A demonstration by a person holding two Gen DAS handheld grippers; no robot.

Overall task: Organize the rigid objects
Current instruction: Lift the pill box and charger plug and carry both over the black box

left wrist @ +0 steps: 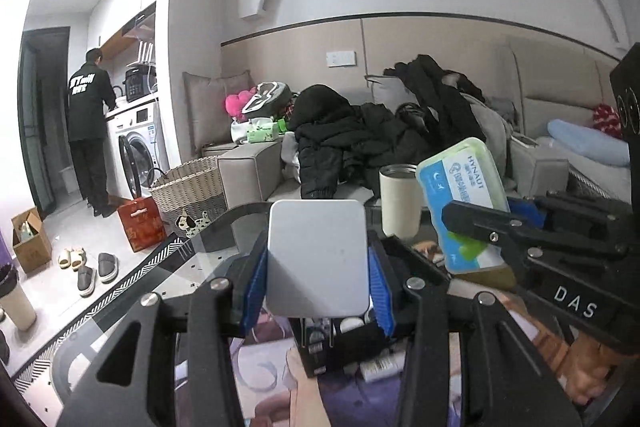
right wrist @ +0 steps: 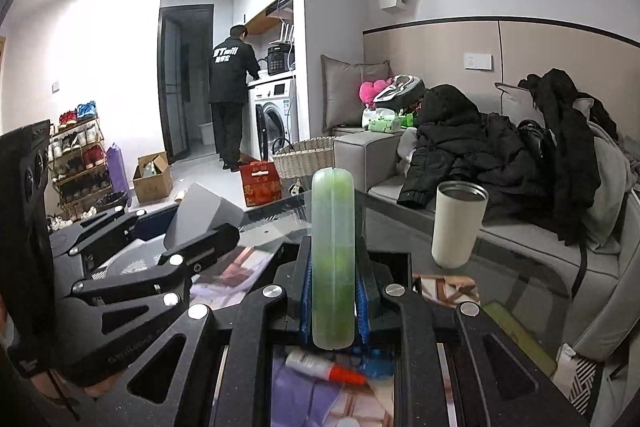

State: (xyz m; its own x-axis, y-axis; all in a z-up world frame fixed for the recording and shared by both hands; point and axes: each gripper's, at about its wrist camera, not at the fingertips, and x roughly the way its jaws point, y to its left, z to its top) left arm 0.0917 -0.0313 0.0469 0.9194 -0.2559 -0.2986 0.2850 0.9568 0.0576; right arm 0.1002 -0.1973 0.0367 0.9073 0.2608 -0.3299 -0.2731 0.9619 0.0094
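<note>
My left gripper [left wrist: 318, 287] is shut on a flat grey rounded case [left wrist: 317, 257], held upright above a black organizer box [left wrist: 340, 351] with small items inside. My right gripper [right wrist: 333, 301] is shut on a green translucent case [right wrist: 333, 259], seen edge-on; in the left wrist view its blue and white HYNAUT label [left wrist: 460, 187] faces me at the right. Below the right gripper, a small white tube with an orange cap [right wrist: 324, 367] lies in the box. In the right wrist view the left gripper and grey case [right wrist: 200, 211] are at the left.
A cream tumbler [left wrist: 400, 199] stands on the glass table [left wrist: 208, 239], also in the right wrist view [right wrist: 458, 225]. Behind is a sofa piled with black jackets [left wrist: 360, 135]. A wicker basket [left wrist: 188, 187], red bag [left wrist: 140, 223] and slippers [left wrist: 92, 267] sit on the floor. A person [left wrist: 88, 123] stands at the washer.
</note>
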